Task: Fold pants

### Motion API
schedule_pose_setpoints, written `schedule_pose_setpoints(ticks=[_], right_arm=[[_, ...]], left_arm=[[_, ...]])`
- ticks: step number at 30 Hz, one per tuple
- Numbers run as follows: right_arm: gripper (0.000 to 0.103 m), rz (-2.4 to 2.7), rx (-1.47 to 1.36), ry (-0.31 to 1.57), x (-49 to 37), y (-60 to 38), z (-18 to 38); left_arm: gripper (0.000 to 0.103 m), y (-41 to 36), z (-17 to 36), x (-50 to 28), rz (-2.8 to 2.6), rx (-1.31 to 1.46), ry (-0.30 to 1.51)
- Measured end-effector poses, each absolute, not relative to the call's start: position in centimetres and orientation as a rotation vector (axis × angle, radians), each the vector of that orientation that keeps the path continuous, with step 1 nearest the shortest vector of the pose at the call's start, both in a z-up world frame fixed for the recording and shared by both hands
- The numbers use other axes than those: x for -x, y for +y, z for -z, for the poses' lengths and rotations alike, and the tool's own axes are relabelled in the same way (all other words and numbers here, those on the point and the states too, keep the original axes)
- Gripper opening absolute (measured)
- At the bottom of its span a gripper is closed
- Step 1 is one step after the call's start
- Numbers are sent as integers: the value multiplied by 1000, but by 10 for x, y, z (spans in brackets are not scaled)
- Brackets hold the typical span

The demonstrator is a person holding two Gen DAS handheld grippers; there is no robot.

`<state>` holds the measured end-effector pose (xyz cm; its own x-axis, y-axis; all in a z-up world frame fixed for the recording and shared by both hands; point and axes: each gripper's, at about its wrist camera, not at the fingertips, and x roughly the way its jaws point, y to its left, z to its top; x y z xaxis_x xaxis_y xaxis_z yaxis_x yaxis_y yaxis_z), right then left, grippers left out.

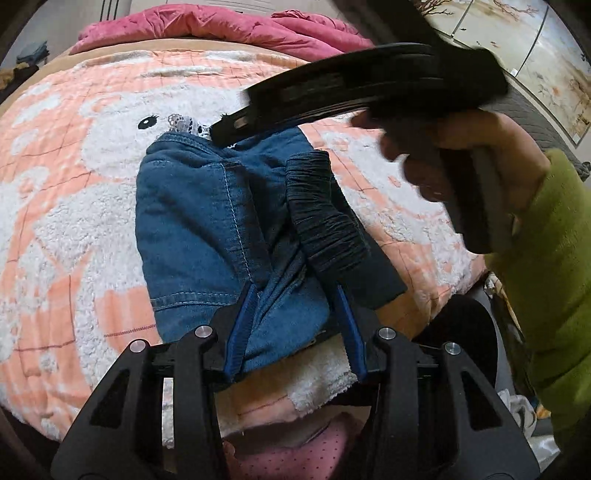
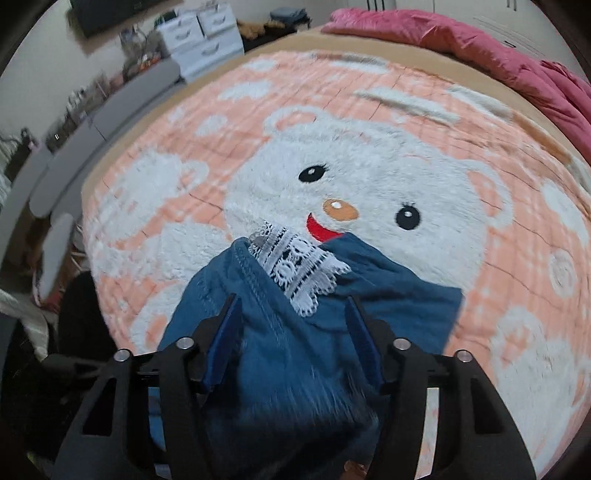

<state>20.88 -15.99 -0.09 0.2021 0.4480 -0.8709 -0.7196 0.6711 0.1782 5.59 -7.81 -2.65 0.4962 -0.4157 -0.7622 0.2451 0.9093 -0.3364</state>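
Note:
The blue denim pants (image 1: 207, 236) lie folded in a small bundle on the peach and white bear blanket (image 1: 66, 206), with a black ribbed waistband (image 1: 321, 206) on top and white lace trim (image 2: 295, 262) at the far end. My left gripper (image 1: 295, 295) is open, its blue-padded fingers (image 1: 240, 325) straddling the near edge of the bundle. My right gripper (image 2: 295, 310) is open and hovers over the far end of the pants (image 2: 280, 354); it also shows in the left wrist view (image 1: 229, 127), held by a hand in a green sleeve.
A crumpled pink duvet (image 1: 229, 26) lies along the far side of the bed. White drawer units (image 2: 203, 40) and grey furniture (image 2: 110, 107) stand beyond the bed's left edge. The bed's near edge (image 1: 295, 417) is right under my left gripper.

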Motion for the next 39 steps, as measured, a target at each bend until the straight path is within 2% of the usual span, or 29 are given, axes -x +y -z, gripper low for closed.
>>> schedule_pose_setpoints(ticks=[3, 4, 5, 7, 10, 12, 18, 19, 20, 22, 25, 27, 28, 29, 34, 39], right_arm=[[49, -824, 372, 1134, -205, -144, 16], [40, -821, 399, 1143, -203, -141, 19], [24, -817, 427, 1135, -199, -139, 22], [8, -788, 452, 1107, -195, -140, 22], [0, -738, 398, 1057, -206, -148, 11], [0, -709, 380, 1025, -220, -151, 4], [2, -791, 262, 1086, -237, -157, 8], [10, -824, 260, 1079, -233, -157, 5], [27, -848, 264, 1071, -229, -155, 1], [45, -856, 290, 1068, -223, -150, -2], [45, -867, 357, 1074, -214, -137, 0], [36, -858, 413, 1084, -210, -129, 8], [13, -862, 437, 1093, -208, -126, 14], [6, -876, 451, 1106, -206, -123, 20], [3, -842, 410, 1063, -208, -125, 8], [3, -810, 429, 1112, -223, -114, 35]], left_arm=[[35, -77, 26, -57, 409, 202, 974], [35, -76, 26, -57, 413, 209, 975], [35, -75, 27, -57, 416, 212, 975], [35, -74, 27, -57, 422, 226, 976], [35, -71, 29, -59, 424, 228, 979], [35, -70, 30, -59, 424, 229, 979], [36, -67, 29, -59, 430, 239, 982], [36, -67, 30, -59, 430, 239, 982], [36, -67, 30, -59, 429, 239, 982], [36, -65, 29, -59, 428, 242, 982], [36, -65, 29, -58, 427, 244, 981], [36, -66, 29, -58, 427, 243, 982], [36, -66, 29, -58, 425, 240, 982], [36, -66, 29, -58, 423, 236, 982], [36, -70, 28, -58, 414, 222, 978], [36, -75, 27, -56, 402, 204, 973]])
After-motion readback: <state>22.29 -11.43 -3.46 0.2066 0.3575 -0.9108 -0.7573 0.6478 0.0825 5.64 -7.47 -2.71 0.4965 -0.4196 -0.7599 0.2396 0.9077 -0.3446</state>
